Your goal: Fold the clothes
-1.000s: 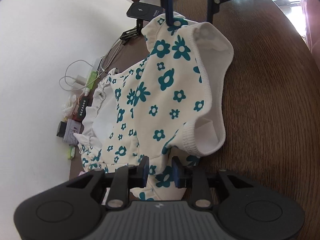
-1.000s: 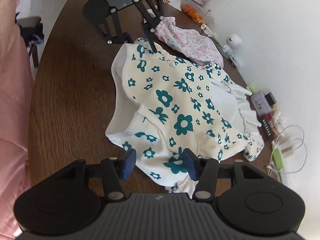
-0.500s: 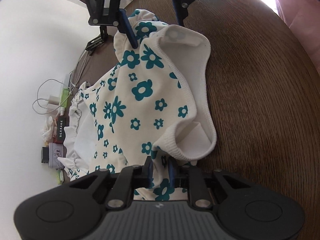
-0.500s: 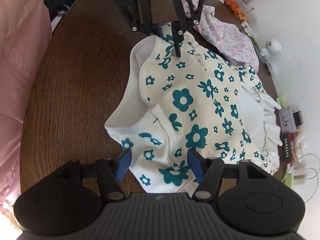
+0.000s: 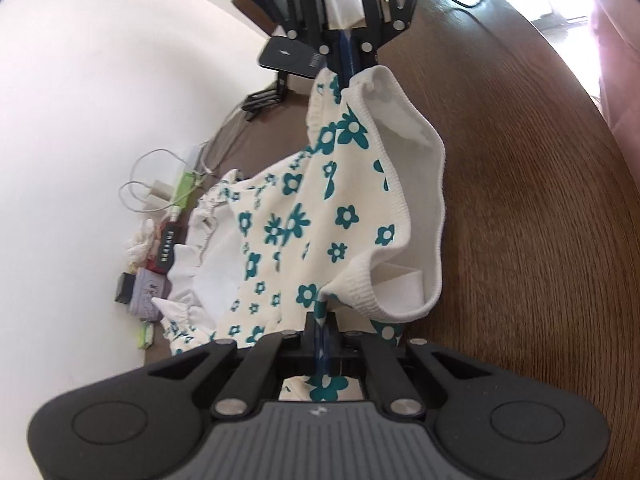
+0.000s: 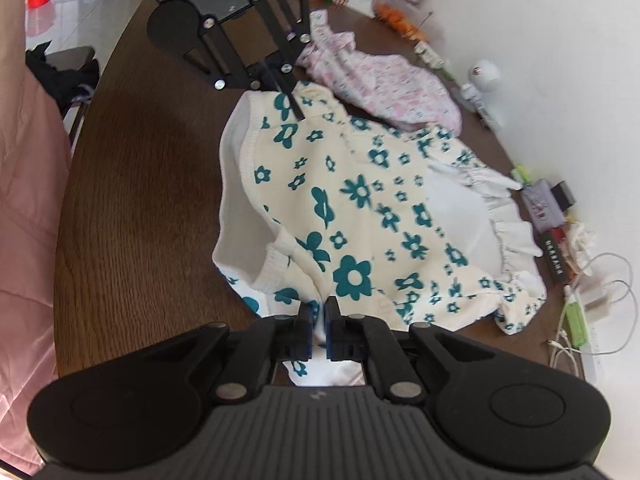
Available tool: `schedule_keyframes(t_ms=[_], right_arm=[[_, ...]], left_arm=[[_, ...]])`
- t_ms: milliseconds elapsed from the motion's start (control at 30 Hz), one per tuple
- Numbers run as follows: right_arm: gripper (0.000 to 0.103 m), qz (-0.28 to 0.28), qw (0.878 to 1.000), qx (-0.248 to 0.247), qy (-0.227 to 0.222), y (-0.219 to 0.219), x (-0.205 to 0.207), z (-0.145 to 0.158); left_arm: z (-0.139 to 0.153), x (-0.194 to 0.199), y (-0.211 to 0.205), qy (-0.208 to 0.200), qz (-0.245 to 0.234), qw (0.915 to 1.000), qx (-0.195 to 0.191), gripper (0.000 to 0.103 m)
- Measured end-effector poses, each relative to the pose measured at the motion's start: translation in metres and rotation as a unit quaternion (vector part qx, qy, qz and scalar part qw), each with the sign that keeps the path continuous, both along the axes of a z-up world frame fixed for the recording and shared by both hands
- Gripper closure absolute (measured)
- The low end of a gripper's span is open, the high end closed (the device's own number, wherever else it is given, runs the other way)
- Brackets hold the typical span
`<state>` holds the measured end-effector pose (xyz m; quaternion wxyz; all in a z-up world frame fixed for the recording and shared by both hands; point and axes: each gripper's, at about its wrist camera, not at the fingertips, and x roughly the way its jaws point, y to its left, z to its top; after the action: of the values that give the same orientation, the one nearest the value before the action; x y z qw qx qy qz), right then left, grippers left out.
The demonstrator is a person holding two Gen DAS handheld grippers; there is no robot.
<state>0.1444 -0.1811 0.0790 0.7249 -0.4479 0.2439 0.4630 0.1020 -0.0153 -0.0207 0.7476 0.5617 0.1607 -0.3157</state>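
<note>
A cream top (image 5: 320, 216) printed with teal flowers, with a white frilled collar (image 5: 192, 256), lies on the brown wooden table (image 5: 520, 240). At the bottom of the left wrist view my left gripper (image 5: 322, 320) has its jaws closing tight on the near hem, and its pads pinch the fabric. My right gripper (image 5: 346, 60) grips the far hem corner there and lifts it. In the right wrist view the right gripper (image 6: 319, 312) is shut on a hem fold of the top (image 6: 360, 220). The left gripper (image 6: 290, 100) pinches the opposite corner.
A pink patterned garment (image 6: 384, 84) lies beyond the top near the wall. Chargers and white cables (image 6: 592, 296), small boxes (image 6: 544, 204) and a white round gadget (image 6: 486, 76) line the wall edge. A pink cloth (image 6: 28, 220) hangs past the table's left edge.
Both grippers went from open around the hem to shut on the fabric. The gripped corners have risen off the table, so the hem edge now stands up.
</note>
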Motion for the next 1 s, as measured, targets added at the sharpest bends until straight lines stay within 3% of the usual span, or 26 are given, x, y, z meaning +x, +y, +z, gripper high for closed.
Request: schedule_keyframes(t_ms=[167,333,433,567,667,733,767,867,1000], right_arm=[[0.099,-0.038,0.994,0.032,-0.095,-0.007,-0.014,0.047],[0.099,-0.068,0.972,0.022,-0.223,0.001,-0.018,0.106],[0.099,-0.098,0.949,0.027,-0.298,0.008,-0.014,0.162],[0.099,-0.135,0.920,0.034,-0.367,0.019,-0.010,0.238],[0.099,-0.162,0.900,0.044,-0.402,0.026,-0.009,0.296],[0.099,-0.186,0.895,0.052,-0.403,0.028,-0.003,0.326],[0.099,-0.193,0.894,0.059,-0.400,0.028,-0.001,0.336],[0.099,-0.195,0.896,0.084,-0.390,0.031,0.001,0.349],[0.099,-0.179,0.901,0.059,-0.391,0.044,0.009,0.323]], left_arm=[[0.047,-0.014,-0.005,-0.077,0.048,0.9948,-0.045,0.103],[0.124,-0.007,-0.012,-0.164,0.107,0.9768,-0.088,0.103],[0.183,-0.001,-0.018,-0.230,0.138,0.9583,-0.099,0.103],[0.269,0.004,-0.027,-0.306,0.181,0.9267,-0.121,0.103],[0.330,0.008,-0.028,-0.336,0.221,0.9031,-0.149,0.103],[0.365,0.010,-0.028,-0.355,0.250,0.8857,-0.165,0.103],[0.378,0.008,-0.027,-0.352,0.256,0.8819,-0.181,0.103],[0.385,0.000,-0.031,-0.315,0.235,0.8969,-0.202,0.103],[0.340,0.010,-0.035,-0.213,0.216,0.9328,-0.195,0.101]])
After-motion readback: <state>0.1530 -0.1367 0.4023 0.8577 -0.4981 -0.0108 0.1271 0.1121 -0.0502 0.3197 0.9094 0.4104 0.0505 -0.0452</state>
